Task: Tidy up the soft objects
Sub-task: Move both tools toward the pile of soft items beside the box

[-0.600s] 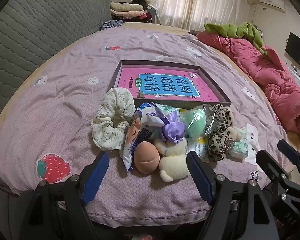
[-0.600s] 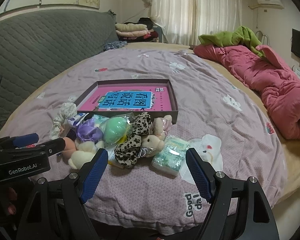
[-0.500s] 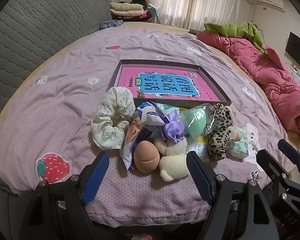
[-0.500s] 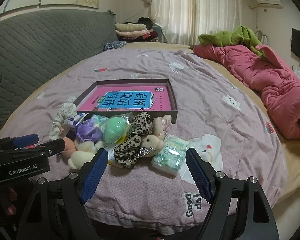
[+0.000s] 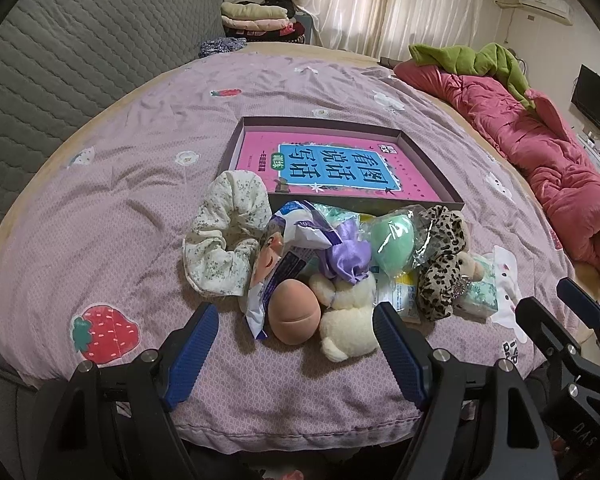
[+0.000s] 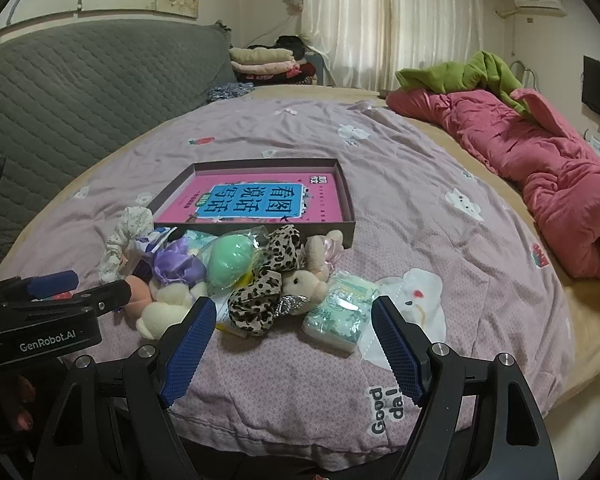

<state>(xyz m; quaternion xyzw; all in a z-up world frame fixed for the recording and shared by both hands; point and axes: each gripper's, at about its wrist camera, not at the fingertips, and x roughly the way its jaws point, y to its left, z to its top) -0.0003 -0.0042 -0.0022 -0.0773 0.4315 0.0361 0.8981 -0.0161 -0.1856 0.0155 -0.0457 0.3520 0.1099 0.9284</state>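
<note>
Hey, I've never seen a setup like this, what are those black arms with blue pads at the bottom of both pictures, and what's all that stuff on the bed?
Those are two hand-held grippers, not a robot; a person carries one in each hand. Each has a wide-angle camera looking along its two fingers, so one picture comes from the left gripper and the other from the right gripper. Both stand open and hold nothing.

On the purple bedspread sits a shallow box with a pink book inside. In front of it lies a pile of soft things: a floral scrunchie, a peach-coloured sponge, a cream plush toy, a green sponge in a clear bag, a leopard-print scrunchie and a tissue pack.
</note>
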